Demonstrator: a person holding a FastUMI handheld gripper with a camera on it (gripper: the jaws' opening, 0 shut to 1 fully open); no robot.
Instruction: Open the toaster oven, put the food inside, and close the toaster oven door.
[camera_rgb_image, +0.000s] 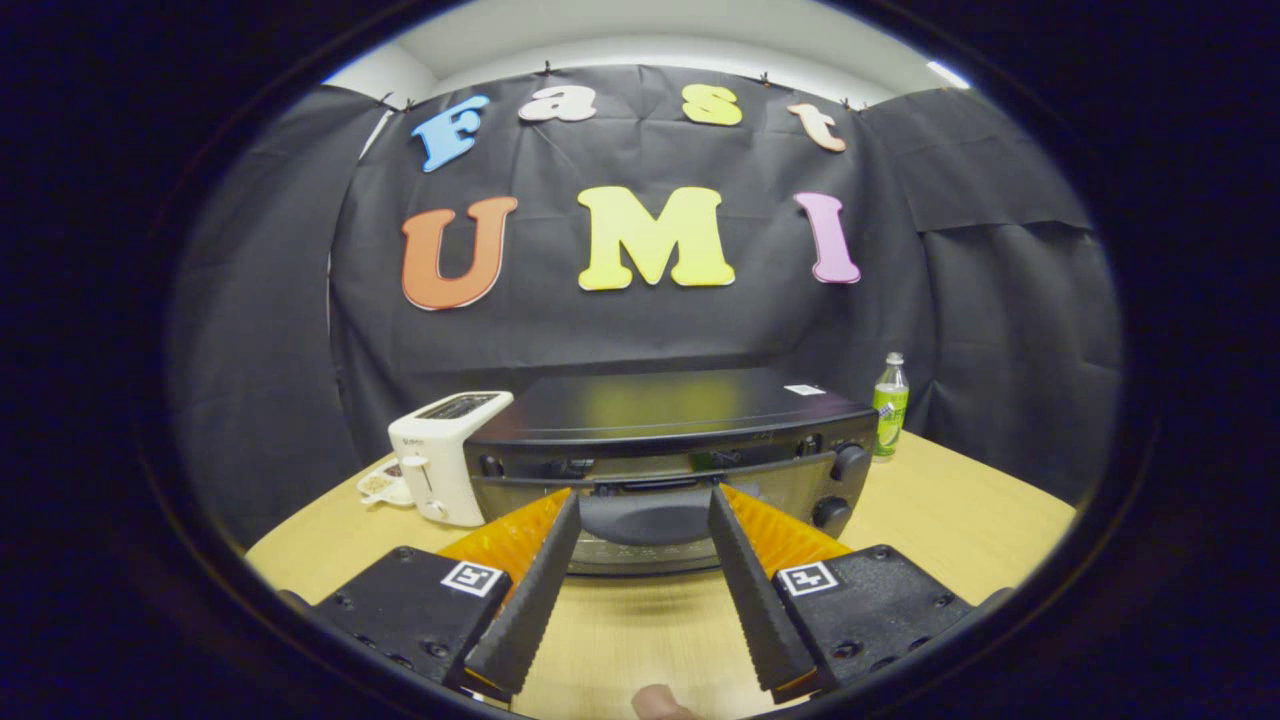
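I have the gripper (643, 492) spread wide, its fingers (530, 590) holding nothing, their tips level with the front of the toaster oven (672, 440), which sits shut on the wooden surface (960, 520) straight ahead; whether the tips touch the door I cannot tell. The door's lower part is hidden behind the fingers. A white toaster (445, 455) stands just beside the oven's left end, with a small dish (383, 485) half hidden behind it; its contents are too small to make out. A green bottle (889, 404) stands near the oven's right rear corner.
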